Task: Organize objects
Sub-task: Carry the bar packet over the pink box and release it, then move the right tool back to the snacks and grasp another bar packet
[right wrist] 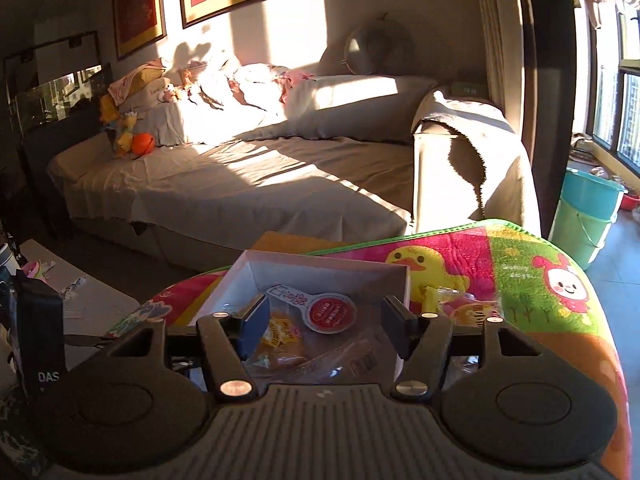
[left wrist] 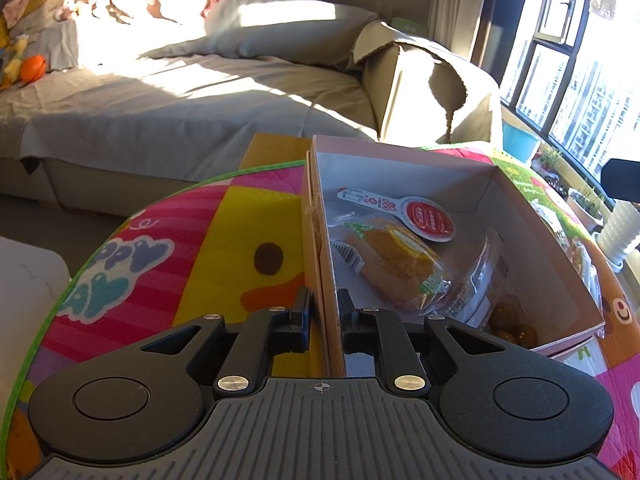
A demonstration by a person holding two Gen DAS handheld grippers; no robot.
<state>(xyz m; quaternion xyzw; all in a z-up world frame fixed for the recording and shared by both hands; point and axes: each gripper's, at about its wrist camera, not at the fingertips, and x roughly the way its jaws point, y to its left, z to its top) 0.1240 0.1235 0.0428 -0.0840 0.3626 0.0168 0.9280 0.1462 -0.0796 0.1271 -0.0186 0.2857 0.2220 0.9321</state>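
Observation:
An open cardboard box sits on a bright cartoon play mat. Inside it lie a wrapped orange bun, a paddle-shaped tag with a red round label and a clear bag of cookies. My left gripper is shut on the box's left wall, one finger outside and one inside. In the right wrist view my right gripper hangs open above the near part of the box. The red-labelled tag and the bun lie below its gap, and nothing is held.
More snack packets lie on the mat just right of the box. A covered sofa stands behind, a teal bucket by the window at right. A dark box stands at the left.

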